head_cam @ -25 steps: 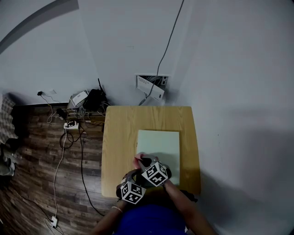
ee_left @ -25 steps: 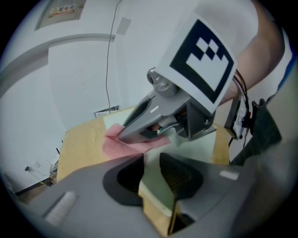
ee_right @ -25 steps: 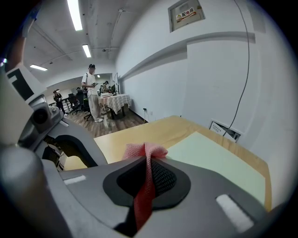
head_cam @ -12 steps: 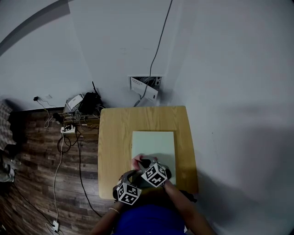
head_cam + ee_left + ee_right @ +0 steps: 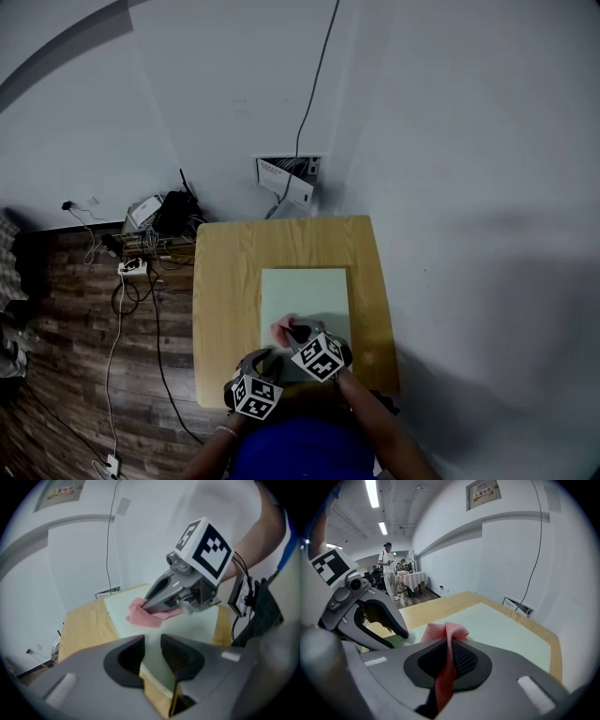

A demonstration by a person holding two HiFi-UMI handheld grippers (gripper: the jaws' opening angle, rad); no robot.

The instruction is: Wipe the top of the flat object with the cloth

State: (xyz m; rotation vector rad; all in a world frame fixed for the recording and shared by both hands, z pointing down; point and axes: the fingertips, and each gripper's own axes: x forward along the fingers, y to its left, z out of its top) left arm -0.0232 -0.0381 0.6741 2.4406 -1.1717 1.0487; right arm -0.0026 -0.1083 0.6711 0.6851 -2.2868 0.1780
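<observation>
A light wooden table (image 5: 223, 281) stood against a white wall, and the flat object (image 5: 306, 292), a pale green rectangular board, lay on it ahead of both grippers. Beyond the board, an open wall box (image 5: 289, 178) sat low on the wall with a dark cable (image 5: 319, 66) running up from it. Off to the left gripper's (image 5: 152, 651) left, dark plank flooring (image 5: 75, 347) carried a tangle of leads and power strips (image 5: 141, 253).

The board looked smooth and matte, with a tan side face. The left gripper's jaws were clamped on its near edge, the dark ribbed pads pressing either side. The cloth (image 5: 446, 632), pink and coarsely meshed, was pinched between the closed jaws of the right gripper (image 5: 449, 656); its bunched end lay on the board's near part, just ahead of the left gripper.

In the head view the marker cubes and the person's arms covered the near edge of the table. Far behind the left gripper a standing person (image 5: 388, 569) and draped tables were too small to make out under strip lights (image 5: 372, 493).
</observation>
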